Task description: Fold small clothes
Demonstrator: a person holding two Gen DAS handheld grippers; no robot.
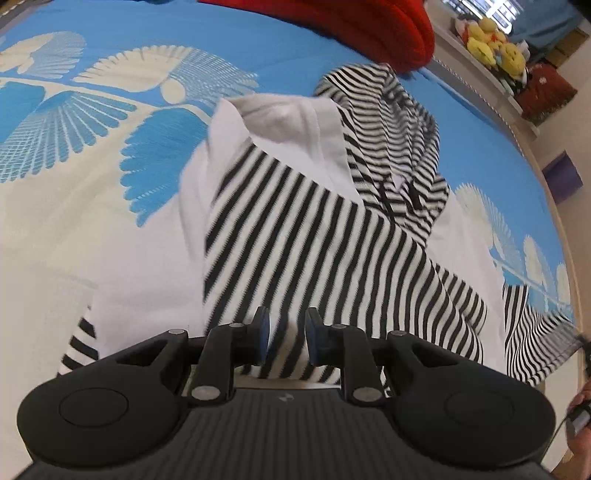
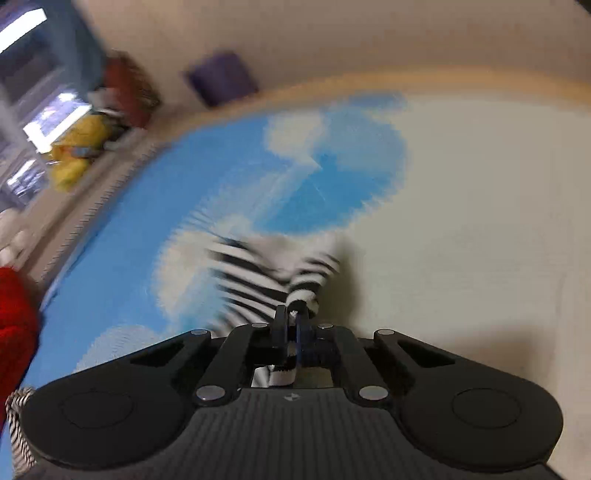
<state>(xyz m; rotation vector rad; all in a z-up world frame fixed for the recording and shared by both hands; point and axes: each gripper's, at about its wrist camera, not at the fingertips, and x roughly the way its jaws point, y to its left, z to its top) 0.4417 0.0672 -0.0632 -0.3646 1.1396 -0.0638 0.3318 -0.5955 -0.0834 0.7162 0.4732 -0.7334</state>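
A small black-and-white striped hoodie with white panels (image 1: 295, 221) lies spread on the blue and cream bedspread (image 1: 110, 155), its hood toward the far side. One striped sleeve is folded across the body. My left gripper (image 1: 287, 338) is open just above the garment's near edge, with nothing between its blue pads. My right gripper (image 2: 292, 319) is shut on a striped sleeve end (image 2: 258, 273), held above the bedspread (image 2: 443, 221). That sleeve also shows at the right of the left wrist view (image 1: 532, 332).
A red cloth (image 1: 369, 29) lies on the bed beyond the hood; it also shows in the right wrist view (image 2: 14, 314). A shelf with yellow plush toys (image 1: 491, 40) and a purple box (image 1: 561, 177) stand past the bed's right edge.
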